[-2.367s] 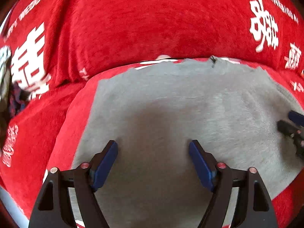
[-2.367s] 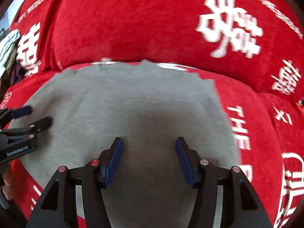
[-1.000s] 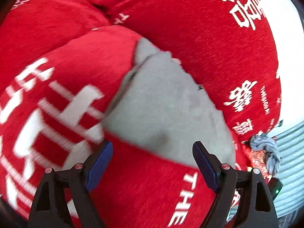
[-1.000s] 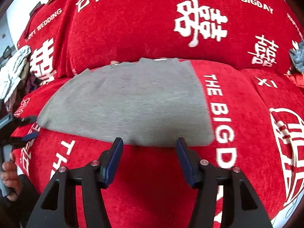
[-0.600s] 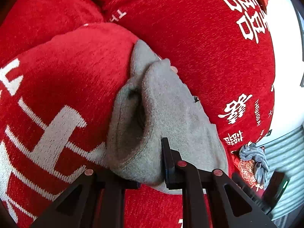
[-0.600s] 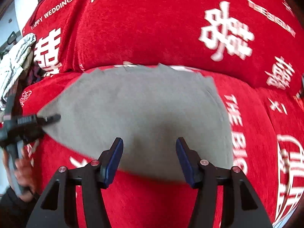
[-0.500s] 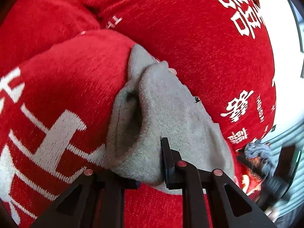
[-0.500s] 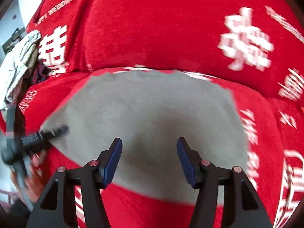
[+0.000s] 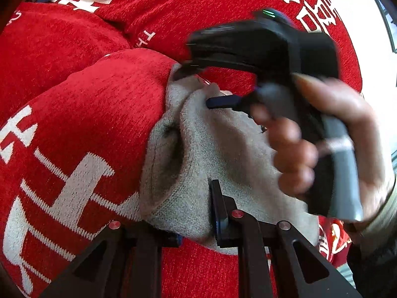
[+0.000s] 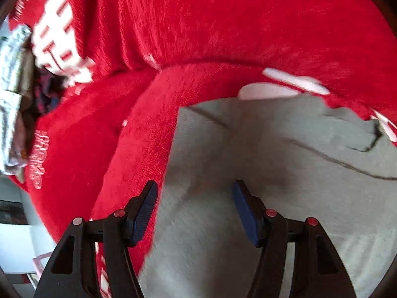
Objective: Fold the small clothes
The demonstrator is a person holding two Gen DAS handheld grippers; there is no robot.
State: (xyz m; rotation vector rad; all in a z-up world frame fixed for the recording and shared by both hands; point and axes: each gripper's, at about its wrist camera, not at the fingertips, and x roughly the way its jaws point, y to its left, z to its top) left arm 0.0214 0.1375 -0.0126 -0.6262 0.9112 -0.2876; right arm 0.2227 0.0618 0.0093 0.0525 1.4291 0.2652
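Note:
A grey knit garment (image 9: 218, 159) lies on the red sofa cover (image 9: 74, 94). My left gripper (image 9: 196, 221) is shut on the garment's near corner, which bunches between the fingers. My right gripper (image 9: 196, 84), held in a hand, shows in the left wrist view above the garment's far corner with its jaws apart. In the right wrist view my right gripper (image 10: 194, 198) is open over the grey garment (image 10: 285, 168), near its left edge, with nothing between the pads.
The red cover (image 10: 198, 37) has white lettering and rises into a back cushion behind the garment. A pile of other clothes (image 10: 15, 94) sits at the far left of the right wrist view.
My left gripper closed on the garment's corner and stays shut on it. My right gripper, still open, swept left across the garment to its far left corner.

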